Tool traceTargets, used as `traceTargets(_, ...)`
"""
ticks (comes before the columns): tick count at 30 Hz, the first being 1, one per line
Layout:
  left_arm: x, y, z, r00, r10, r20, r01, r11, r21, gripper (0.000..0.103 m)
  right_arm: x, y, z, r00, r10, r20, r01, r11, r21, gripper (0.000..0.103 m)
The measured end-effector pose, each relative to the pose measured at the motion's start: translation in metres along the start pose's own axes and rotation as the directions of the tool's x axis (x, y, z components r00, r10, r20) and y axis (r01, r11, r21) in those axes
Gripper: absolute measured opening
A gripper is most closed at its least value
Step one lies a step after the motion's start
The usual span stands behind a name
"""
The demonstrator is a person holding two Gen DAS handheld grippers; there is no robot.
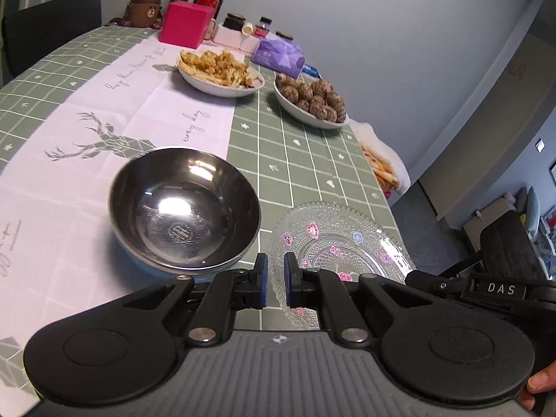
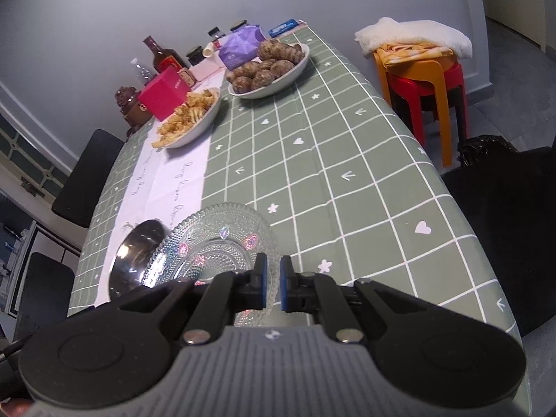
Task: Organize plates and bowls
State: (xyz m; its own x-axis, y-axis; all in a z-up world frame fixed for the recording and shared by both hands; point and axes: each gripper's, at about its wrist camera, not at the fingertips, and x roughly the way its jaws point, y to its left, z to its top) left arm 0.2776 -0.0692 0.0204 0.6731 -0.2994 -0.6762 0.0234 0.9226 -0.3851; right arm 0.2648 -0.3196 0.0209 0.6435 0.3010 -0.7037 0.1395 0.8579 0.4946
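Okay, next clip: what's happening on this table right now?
A person holds two handheld grippers over a set dining table. The left gripper and right gripper both hover near the glass plate, with only a narrow gap between each pair of fingers and nothing held. The steel bowl sits beside the plate. Neither looks picked up yet.

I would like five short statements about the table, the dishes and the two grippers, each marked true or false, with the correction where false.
1. The metal bowl is empty. True.
2. The glass plate lies on the green checked part of the tablecloth. True.
3. The left gripper grips the metal bowl. False: its jaws are narrowly apart and hold nothing.
4. The metal bowl is stacked on the glass plate. False: they stand side by side.
5. The right gripper holds the pink box. False: the box stands far off; the gripper holds nothing.
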Motion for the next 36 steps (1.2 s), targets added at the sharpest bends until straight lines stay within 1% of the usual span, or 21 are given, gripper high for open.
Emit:
traceTargets(6,-0.031,0.012,0.0,1.0,0.011,0.02,-0.01,1.0,-0.023,0.009,-0.02,0.025,-0.012,0.999,0.04,0.018,-0.039,0.998,-0.051,0.004)
traceTargets(11,-0.059,0.033,-0.005,0.999,0.032,0.034,-0.03,0.998,-0.048,0.009,-0.03,0.05,-0.029,0.996,0.084,-0.001,-0.084,0.994,-0.073,0.004)
traceTargets(15,-0.085,0.054,-0.011,0.998,0.051,0.036,-0.049,0.997,-0.058,0.009,-0.035,0.073,-0.048,0.994,0.109,-0.025,-0.111,0.989,-0.095,0.004)
traceTargets(21,-0.123,0.088,-0.031,0.995,0.091,0.035,-0.089,0.994,-0.064,0.01,-0.04,0.105,-0.087,0.987,0.144,-0.068,-0.152,0.979,-0.136,0.004)
traceTargets(26,-0.146,0.115,-0.054,0.993,0.114,0.011,-0.112,0.989,-0.099,0.01,-0.039,0.121,-0.121,0.98,0.166,-0.109,-0.181,0.973,-0.144,0.004)
traceTargets(31,-0.161,0.137,-0.074,0.993,0.12,-0.023,-0.122,0.988,-0.099,0.009,-0.035,0.131,-0.154,0.977,0.16,-0.14,-0.181,0.971,-0.157,0.004)
traceTargets(36,-0.167,0.149,-0.093,0.989,0.136,-0.059,-0.141,0.987,-0.081,0.01,-0.032,0.133,-0.181,0.971,0.154,-0.183,-0.184,0.97,-0.16,0.004)
